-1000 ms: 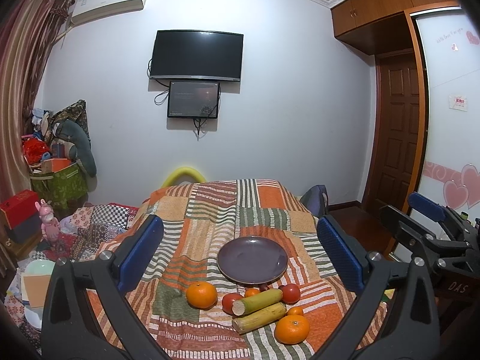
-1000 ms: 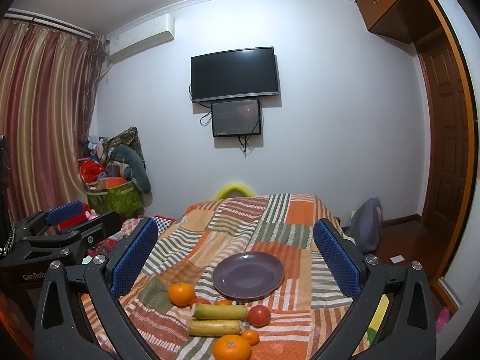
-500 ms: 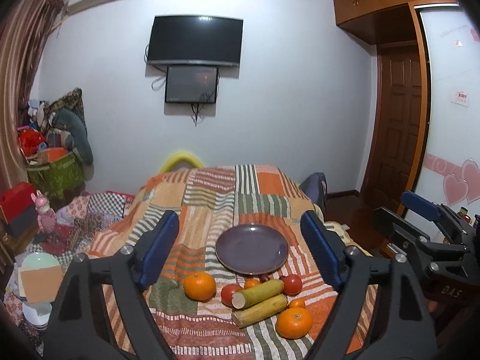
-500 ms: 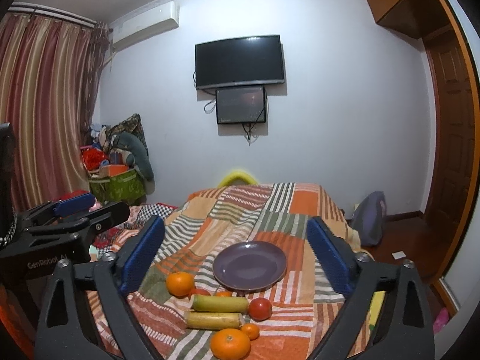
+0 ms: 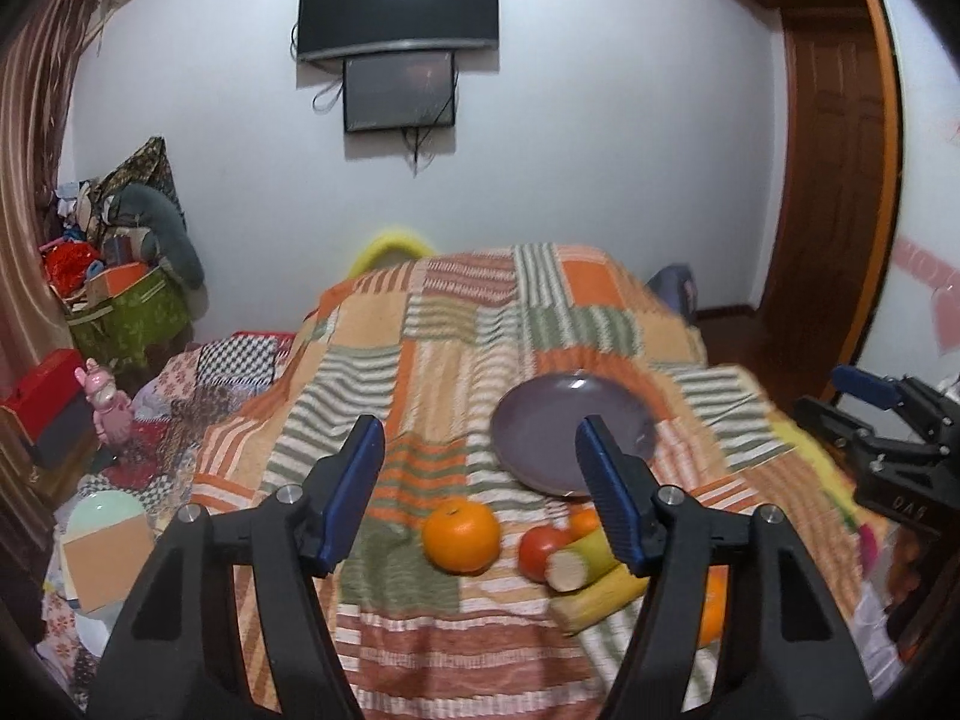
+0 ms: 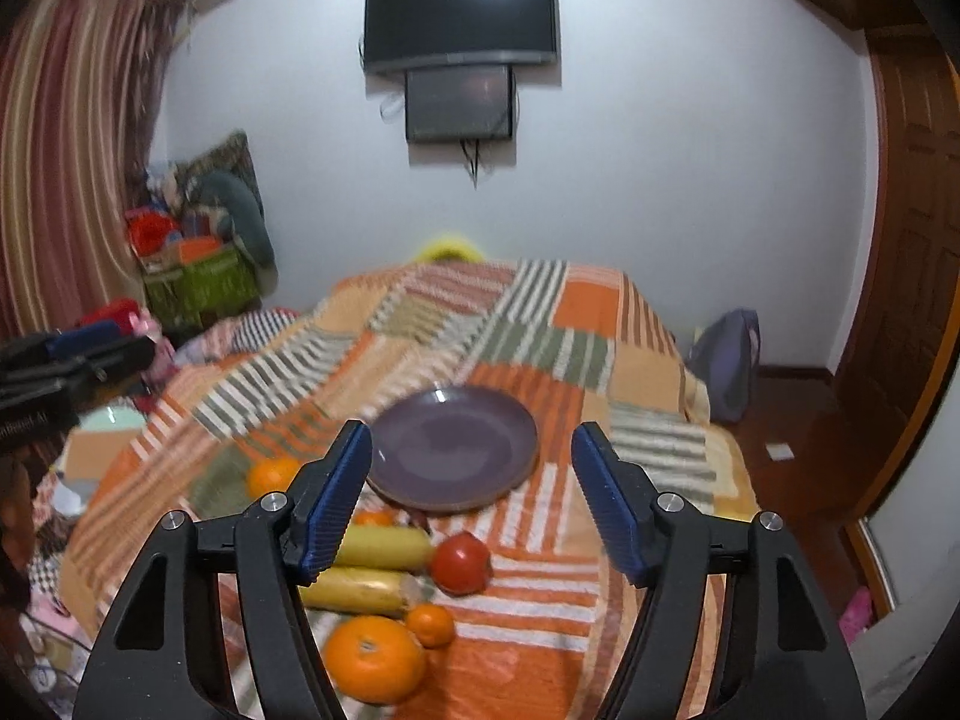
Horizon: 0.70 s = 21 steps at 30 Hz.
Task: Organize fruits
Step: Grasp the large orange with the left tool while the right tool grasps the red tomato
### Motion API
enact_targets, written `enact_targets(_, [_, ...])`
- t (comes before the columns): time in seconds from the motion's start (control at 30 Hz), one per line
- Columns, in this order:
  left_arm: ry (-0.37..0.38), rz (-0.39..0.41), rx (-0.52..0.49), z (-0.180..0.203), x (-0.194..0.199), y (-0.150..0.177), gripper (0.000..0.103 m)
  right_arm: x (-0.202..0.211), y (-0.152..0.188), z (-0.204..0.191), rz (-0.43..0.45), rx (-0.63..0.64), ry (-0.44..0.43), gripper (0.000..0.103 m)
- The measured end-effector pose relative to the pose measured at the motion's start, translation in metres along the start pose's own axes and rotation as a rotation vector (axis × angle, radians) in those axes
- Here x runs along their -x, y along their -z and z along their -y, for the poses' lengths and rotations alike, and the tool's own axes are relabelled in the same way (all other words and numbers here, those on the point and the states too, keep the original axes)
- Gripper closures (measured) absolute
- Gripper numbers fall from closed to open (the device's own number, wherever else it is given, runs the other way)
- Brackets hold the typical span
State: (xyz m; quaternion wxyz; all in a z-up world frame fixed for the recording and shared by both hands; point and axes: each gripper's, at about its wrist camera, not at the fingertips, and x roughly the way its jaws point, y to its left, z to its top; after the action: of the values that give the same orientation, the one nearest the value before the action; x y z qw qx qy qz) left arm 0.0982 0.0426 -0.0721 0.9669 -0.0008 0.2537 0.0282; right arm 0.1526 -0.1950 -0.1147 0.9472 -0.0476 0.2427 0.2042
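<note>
Your left hand-held gripper (image 5: pixel 480 468) was spread wide and empty, held above the bed and aimed at the large orange (image 5: pixel 461 535) at lower centre of its frame. Your right hand-held gripper (image 6: pixel 471 483) was equally wide and empty, framing the purple plate (image 6: pixel 453 447) mid-frame, with a tomato (image 6: pixel 461 561) and two pale stalks (image 6: pixel 384 546) just below. No fruit was on the plate, so this looked like the first approach; next you needed to descend and close on one fruit.

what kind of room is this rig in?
Likely a home bedroom: a patchwork blanket covers what looks like a bed, a TV hangs on the wall, striped curtains hang at one side, and household clutter fills the corner.
</note>
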Motion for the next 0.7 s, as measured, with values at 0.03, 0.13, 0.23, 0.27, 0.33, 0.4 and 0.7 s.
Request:
enact_targets(0.03, [-0.005, -0.020, -0.001, -0.003, -0.009, 0.002, 0.036, -0.007, 0.003, 0.003, -0.034, -0.003, -0.011, 0.037])
enact_targets(0.13, [-0.003, -0.080, 0.003, -0.012, -0.033, 0.008, 0.036, -0.023, 0.010, 0.008, -0.085, -0.004, -0.010, 0.037])
enact_targets(0.23, [-0.001, -0.135, 0.004, -0.017, -0.056, 0.015, 0.036, -0.038, 0.019, 0.012, -0.130, -0.011, -0.014, 0.037])
enact_targets(0.27, [0.001, -0.150, 0.003, -0.018, -0.063, 0.017, 0.036, -0.045, 0.020, 0.013, -0.147, -0.019, -0.018, 0.037])
enact_targets(0.33, [0.004, -0.187, 0.003, -0.020, -0.076, 0.024, 0.035, -0.054, 0.026, 0.016, -0.180, -0.035, -0.030, 0.037])
enact_targets(0.4, [0.016, -0.231, 0.008, -0.024, -0.090, 0.030, 0.033, -0.063, 0.032, 0.017, -0.214, -0.047, -0.040, 0.037])
enact_targets(0.7, [0.059, -0.391, 0.041, -0.032, -0.147, 0.057, 0.031, -0.092, 0.052, 0.025, -0.321, -0.098, -0.096, 0.037])
